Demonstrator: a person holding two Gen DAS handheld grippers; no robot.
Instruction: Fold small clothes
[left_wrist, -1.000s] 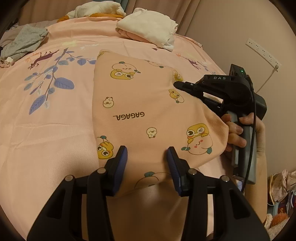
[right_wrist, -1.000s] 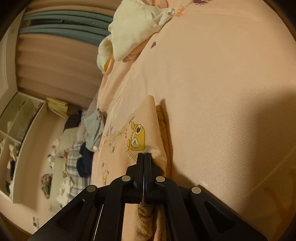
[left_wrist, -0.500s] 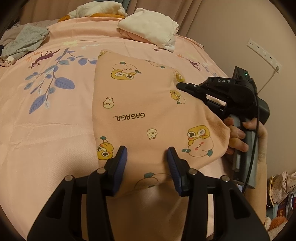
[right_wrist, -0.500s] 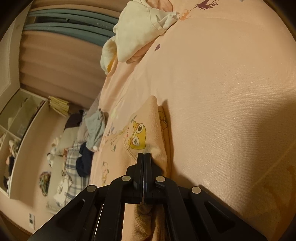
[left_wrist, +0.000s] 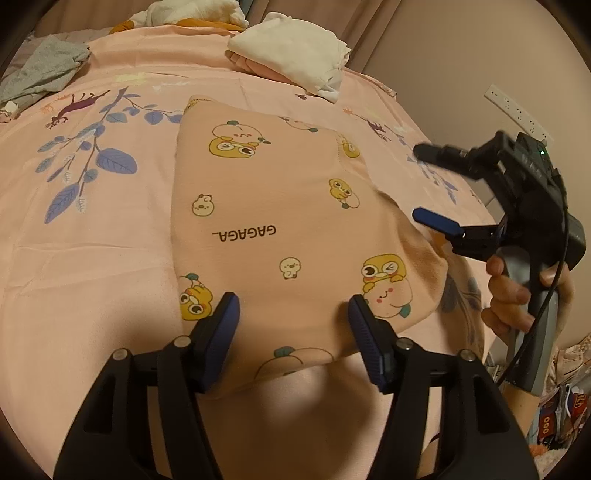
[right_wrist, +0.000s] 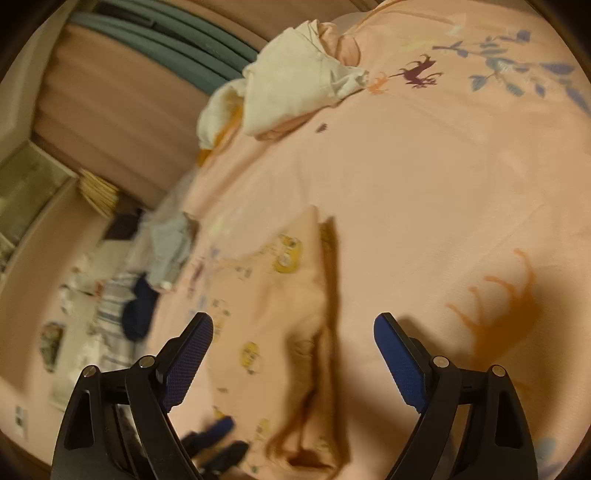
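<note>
A small peach garment (left_wrist: 266, 221) with yellow cartoon prints and the word GAGAGA lies folded flat on the pink bed sheet (left_wrist: 92, 240). My left gripper (left_wrist: 293, 317) is open, its fingers resting on the garment's near edge, holding nothing. My right gripper (left_wrist: 424, 186) is open and lifted just off the garment's right edge. In the right wrist view the right gripper (right_wrist: 293, 336) is open above the garment (right_wrist: 291, 295), which lies blurred below it.
A folded white and pink pile (left_wrist: 291, 55) sits at the far side of the bed, also in the right wrist view (right_wrist: 299, 85). A grey garment (left_wrist: 40, 74) lies far left. More clothes (left_wrist: 192, 11) lie behind. A wall power strip (left_wrist: 517, 114) is at right.
My right gripper has opened, let go of the garment's right edge and pulled back and up. The edge now lies flat. My left gripper has stayed open in place.
</note>
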